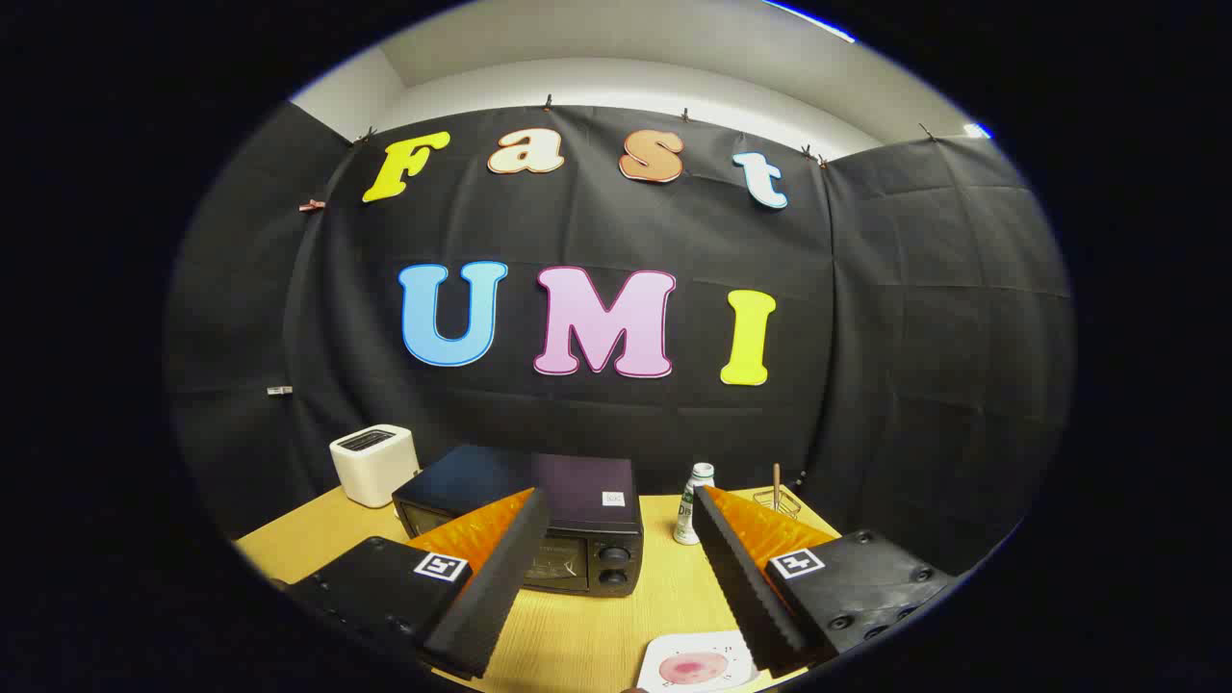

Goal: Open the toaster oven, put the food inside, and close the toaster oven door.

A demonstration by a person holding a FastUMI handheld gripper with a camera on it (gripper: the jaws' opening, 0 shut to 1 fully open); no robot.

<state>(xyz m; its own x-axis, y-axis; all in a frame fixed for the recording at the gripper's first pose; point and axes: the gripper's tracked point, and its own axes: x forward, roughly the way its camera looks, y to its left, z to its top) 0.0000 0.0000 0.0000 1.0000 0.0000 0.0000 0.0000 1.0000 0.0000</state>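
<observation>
A black toaster oven (568, 520) stands on the wooden table (664, 597) beyond my fingers, its glass door shut and two knobs on its right side. My left finger covers part of its front. A white square plate (695, 662) with a pink round piece of food (695, 666) lies close below, just inside my right finger. My gripper (616, 577) hovers above the table, open wide, with nothing between its fingers.
A white pop-up toaster (373, 464) stands left of the oven near the black cloth wall. A small white bottle with a green label (694, 502) stands right of the oven. Behind it is a wire holder with a wooden stick (777, 493).
</observation>
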